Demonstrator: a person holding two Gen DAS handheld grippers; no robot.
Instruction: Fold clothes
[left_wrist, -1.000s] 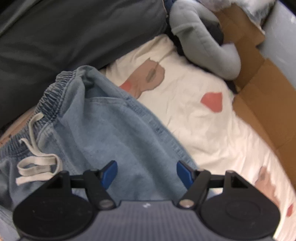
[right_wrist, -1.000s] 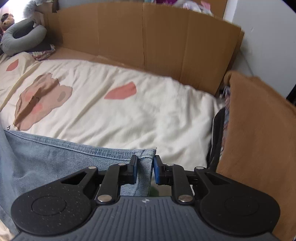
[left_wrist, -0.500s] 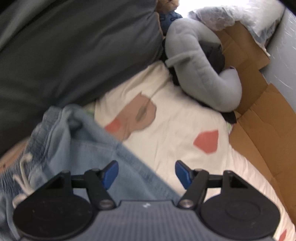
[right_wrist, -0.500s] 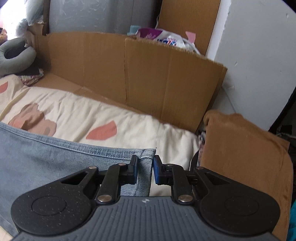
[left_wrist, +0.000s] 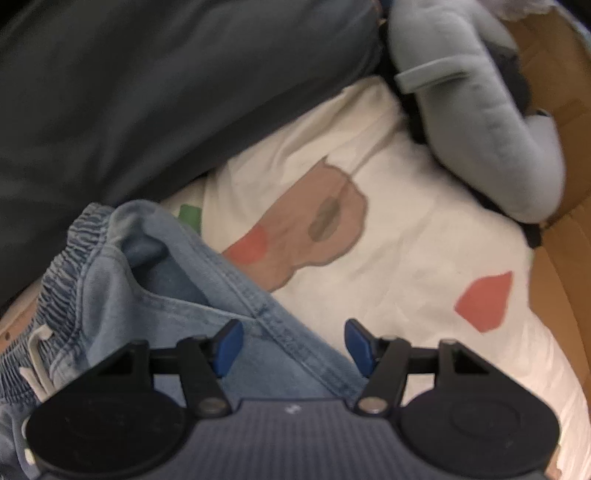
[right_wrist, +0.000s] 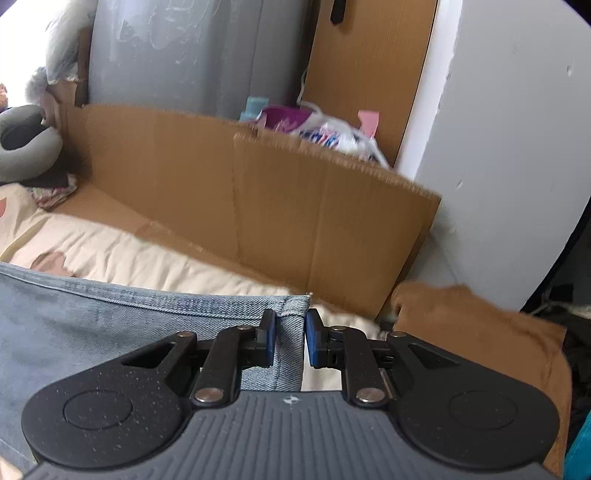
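- Denim trousers (left_wrist: 155, 295) fill the lower left of the left wrist frame, their gathered waistband and pale drawstring (left_wrist: 37, 354) at the far left edge.
- Left claw (left_wrist: 293, 345) sits at lower centre, closing but not yet pressing; the stitched seam runs between its blue pads (left_wrist: 229, 345).
- Cream bedcover (left_wrist: 406, 236) (brown and red shapes) spreads right of centre, a grey cushion (left_wrist: 480, 110) upper right.
- Right claw (right_wrist: 288, 341) pinches the trouser hem corner, lower centre of its own frame; cardboard (right_wrist: 258, 199) stands behind.
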